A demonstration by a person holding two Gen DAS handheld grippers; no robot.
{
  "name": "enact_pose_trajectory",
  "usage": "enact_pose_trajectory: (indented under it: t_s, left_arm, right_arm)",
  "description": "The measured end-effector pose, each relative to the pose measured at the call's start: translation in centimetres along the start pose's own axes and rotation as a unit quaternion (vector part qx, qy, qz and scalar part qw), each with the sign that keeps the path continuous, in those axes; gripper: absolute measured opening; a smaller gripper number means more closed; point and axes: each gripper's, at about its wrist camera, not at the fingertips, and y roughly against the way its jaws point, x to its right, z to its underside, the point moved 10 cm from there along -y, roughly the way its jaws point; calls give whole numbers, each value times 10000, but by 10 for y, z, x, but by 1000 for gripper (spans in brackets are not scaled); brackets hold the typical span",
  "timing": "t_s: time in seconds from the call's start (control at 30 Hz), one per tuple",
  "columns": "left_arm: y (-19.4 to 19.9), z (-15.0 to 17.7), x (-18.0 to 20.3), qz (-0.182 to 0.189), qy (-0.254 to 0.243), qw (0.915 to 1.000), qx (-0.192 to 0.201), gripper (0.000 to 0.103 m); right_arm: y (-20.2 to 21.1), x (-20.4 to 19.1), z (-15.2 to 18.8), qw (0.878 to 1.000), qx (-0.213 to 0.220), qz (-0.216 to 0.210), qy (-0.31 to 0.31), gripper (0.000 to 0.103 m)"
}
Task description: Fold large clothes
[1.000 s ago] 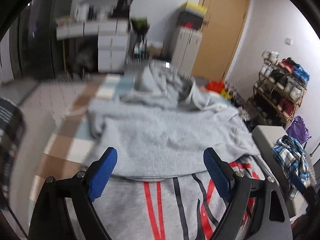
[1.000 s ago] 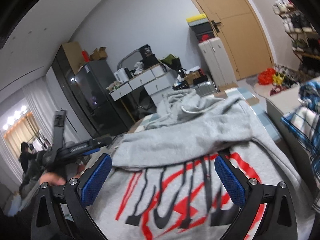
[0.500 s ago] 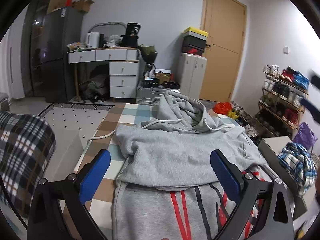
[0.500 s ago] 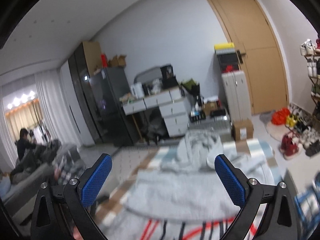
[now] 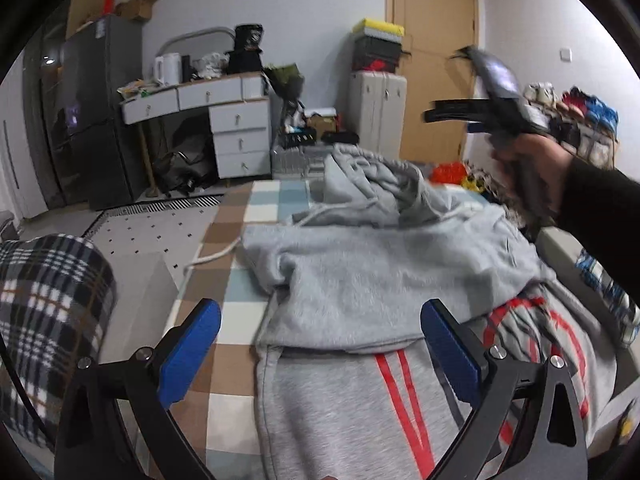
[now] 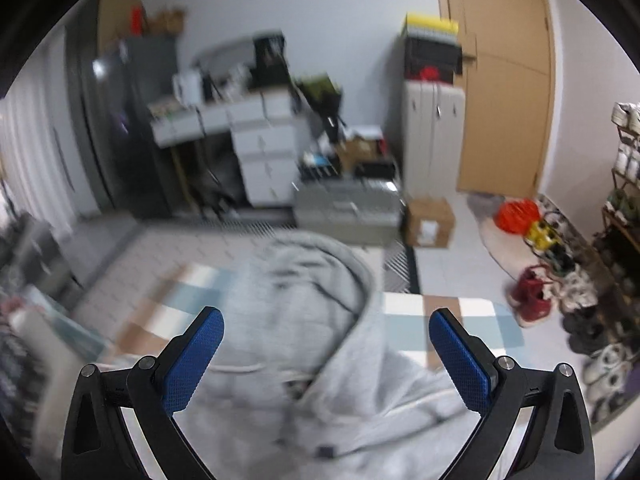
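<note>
On the checked bench, grey hoodie spread flat, top part folded down over the red-and-black print; lower hem cut off by the frame edge. Right wrist view smeared with blur, hood alone legible there. Left claw released, empty, hovering over the fold line, hoodie below and between the blue pads without touching. Right claw likewise wide open, empty, above the hood. Compared with a second ago: right claw shifted from the printed front up to the hood.
</note>
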Motion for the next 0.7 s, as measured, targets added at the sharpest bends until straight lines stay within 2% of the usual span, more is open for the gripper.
enact_pose_trajectory:
  t_s: [0.13, 0.23, 0.33, 0.37, 0.43, 0.47, 0.5, 0.53, 0.57, 0.63, 0.7]
  left_arm:
    - [-16, 12, 1, 46, -120, 9994, -336, 98]
    - [-26, 22, 4, 119, -147, 9978, -640, 98]
    - [-31, 28, 8, 145, -211, 9964, -806, 98]
    - [-32, 30, 10, 143, -247, 9961, -830, 98]
    - [-32, 33, 12, 101, -325, 9955, -886, 98]
    - [-31, 34, 12, 73, -352, 9953, -894, 98]
    - [-31, 35, 12, 64, -377, 9952, -905, 98]
    - [-31, 36, 12, 52, -402, 9950, -908, 98]
    - [-30, 37, 12, 13, -424, 9950, -909, 98]
    - [-29, 37, 9, -64, -432, 9948, -920, 98]
    - [-27, 36, 7, -66, -364, 9953, -893, 98]
  right_arm:
    - [-88, 24, 19, 9954, -867, 353, 209, 103]
    - [-128, 42, 24, 9895, -1198, 713, 371, 102]
    - [-153, 55, 28, 9865, -1452, 738, 160, 102]
    - [-160, 55, 30, 9855, -1539, 709, 101, 97]
    - [-174, 60, 36, 9815, -1701, 861, 193, 74]
    - [-177, 60, 39, 9786, -1798, 963, 264, 52]
    - [-178, 61, 42, 9768, -1876, 989, 293, 25]
    - [-176, 59, 43, 9769, -1890, 955, 299, 9]
    - [-172, 56, 42, 9772, -1879, 937, 308, 7]
    - [-154, 55, 30, 9829, -1489, 1028, 331, 7]
    - [-129, 43, 16, 9874, -1021, 1026, 638, 7]
